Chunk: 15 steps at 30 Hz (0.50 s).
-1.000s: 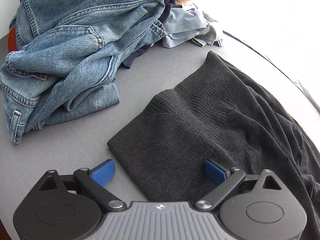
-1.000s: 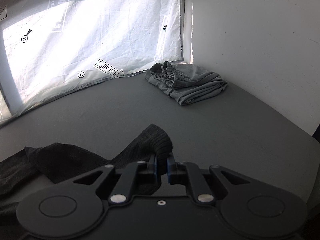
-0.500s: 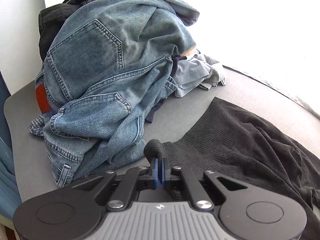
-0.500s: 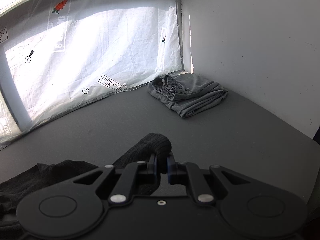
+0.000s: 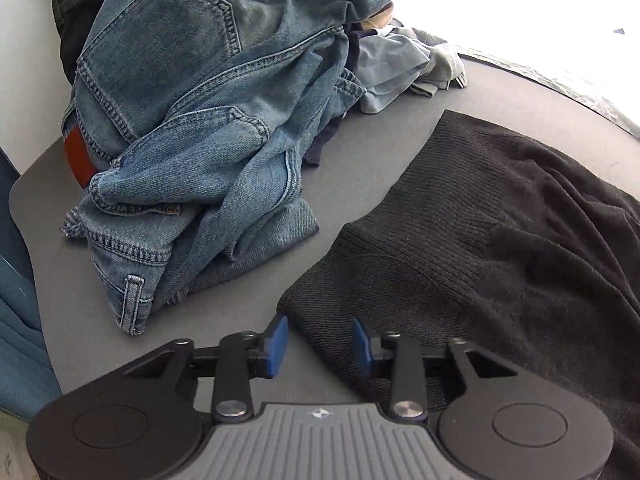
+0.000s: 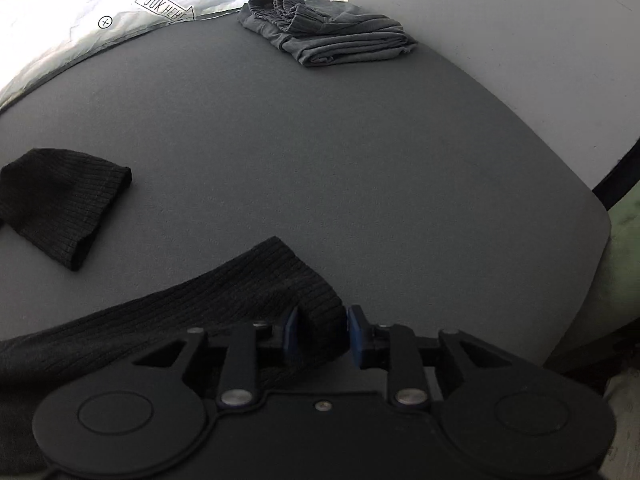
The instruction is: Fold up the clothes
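A black ribbed-knit sweater (image 5: 500, 240) lies spread flat on the grey table (image 6: 320, 152), its ribbed hem toward the left gripper (image 5: 319, 342) and its body running away to the right. Both grippers stand released, jaws parted: the left straddles the hem's corner, the right gripper (image 6: 318, 332) brackets a ribbed cuff (image 6: 316, 300). A second cuff (image 6: 76, 204) lies apart across bare tabletop. Crumpled blue denim jeans (image 5: 200, 140) crowd the left edge; folded grey trousers (image 6: 332, 36) sit at the far corner.
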### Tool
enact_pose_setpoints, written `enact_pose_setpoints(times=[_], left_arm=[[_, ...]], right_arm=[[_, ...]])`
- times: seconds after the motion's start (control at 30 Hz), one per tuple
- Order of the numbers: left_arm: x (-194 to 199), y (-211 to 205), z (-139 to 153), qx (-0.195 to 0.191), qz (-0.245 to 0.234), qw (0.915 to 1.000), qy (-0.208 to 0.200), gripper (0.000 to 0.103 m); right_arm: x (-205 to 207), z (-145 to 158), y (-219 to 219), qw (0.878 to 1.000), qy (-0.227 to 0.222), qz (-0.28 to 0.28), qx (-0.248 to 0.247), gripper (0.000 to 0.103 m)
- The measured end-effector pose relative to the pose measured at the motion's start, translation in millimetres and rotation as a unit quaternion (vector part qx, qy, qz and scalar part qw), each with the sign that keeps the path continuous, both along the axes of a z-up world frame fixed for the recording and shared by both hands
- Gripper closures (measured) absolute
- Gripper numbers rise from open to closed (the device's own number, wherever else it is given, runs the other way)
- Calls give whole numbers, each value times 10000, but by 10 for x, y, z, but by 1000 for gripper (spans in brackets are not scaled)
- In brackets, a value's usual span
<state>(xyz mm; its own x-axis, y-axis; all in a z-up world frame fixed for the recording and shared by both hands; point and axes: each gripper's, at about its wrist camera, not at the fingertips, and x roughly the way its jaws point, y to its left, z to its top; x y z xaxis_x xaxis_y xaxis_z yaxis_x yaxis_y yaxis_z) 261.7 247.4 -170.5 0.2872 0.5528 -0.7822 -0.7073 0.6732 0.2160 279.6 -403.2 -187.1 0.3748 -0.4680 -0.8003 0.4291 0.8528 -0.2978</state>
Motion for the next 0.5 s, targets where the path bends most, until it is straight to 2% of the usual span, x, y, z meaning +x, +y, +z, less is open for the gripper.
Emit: enact_pose_setpoints(times=[0.07, 0.1, 0.13, 0.2, 0.23, 0.33, 0.5], left_arm=[[17, -82, 66, 345, 28, 9994, -54, 23], [31, -112, 106, 408, 23, 9990, -160, 23], [44, -137, 149, 375, -22, 9987, -341, 21], [97, -198, 226, 114, -218, 9969, -743, 13], [140, -252, 251, -24, -373, 9954, -887, 12], [313, -523, 252, -135, -948, 9908, -957, 11], [587, -1110, 89, -218, -2018, 9767, -700, 10]], right_arm=[[24, 17, 208, 9934, 113, 585, -978, 52], [32, 39, 293, 9878, 71, 877, -1287, 52], [49, 46, 354, 9829, 39, 1101, -1478, 51], [120, 39, 533, 9670, 3, 1702, -1896, 50], [168, 19, 615, 9592, -7, 1978, -2020, 47], [311, -15, 882, 9434, -89, 2707, -1916, 42], [558, -58, 1412, 9163, -227, 3788, -1280, 43]])
